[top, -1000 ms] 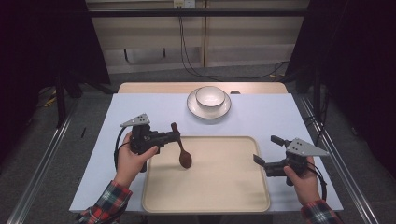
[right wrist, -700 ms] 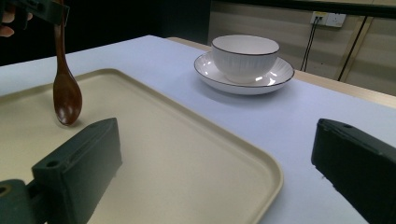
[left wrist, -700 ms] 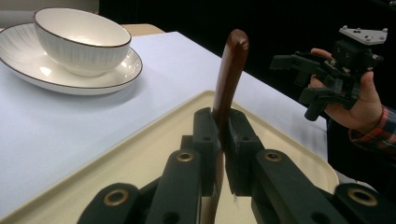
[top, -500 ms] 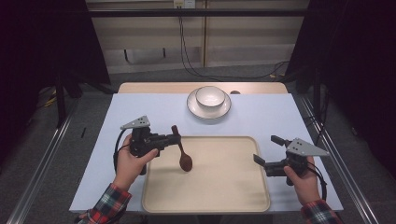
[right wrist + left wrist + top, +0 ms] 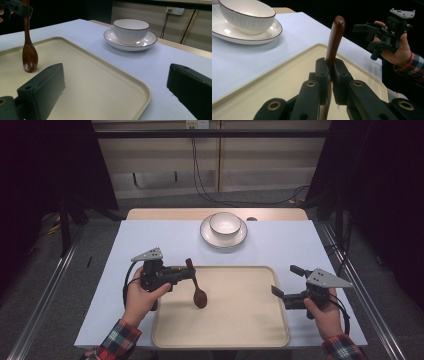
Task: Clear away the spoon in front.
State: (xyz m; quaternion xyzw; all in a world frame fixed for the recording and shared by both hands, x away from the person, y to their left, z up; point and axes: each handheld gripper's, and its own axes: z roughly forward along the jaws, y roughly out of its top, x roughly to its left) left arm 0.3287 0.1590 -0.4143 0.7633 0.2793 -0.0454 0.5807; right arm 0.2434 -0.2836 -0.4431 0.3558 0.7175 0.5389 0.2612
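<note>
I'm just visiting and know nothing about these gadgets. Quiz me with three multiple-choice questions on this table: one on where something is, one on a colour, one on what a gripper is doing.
1. Where does the bowl sit?
A. on the white plate
B. on the tray
C. on the floor

2. What colour is the spoon?
A. white
B. dark brown
C. green

3. How does the right gripper stand?
A. clamped on the spoon
B. clamped on the bowl
C. open, holding nothing

Answers: 1 A, the bowl rests inside the plate at the table's far side. 2 B, it shows brown against the beige tray. 3 C, its jaws stand apart in the right gripper view; the left gripper clamps the spoon's handle.
</note>
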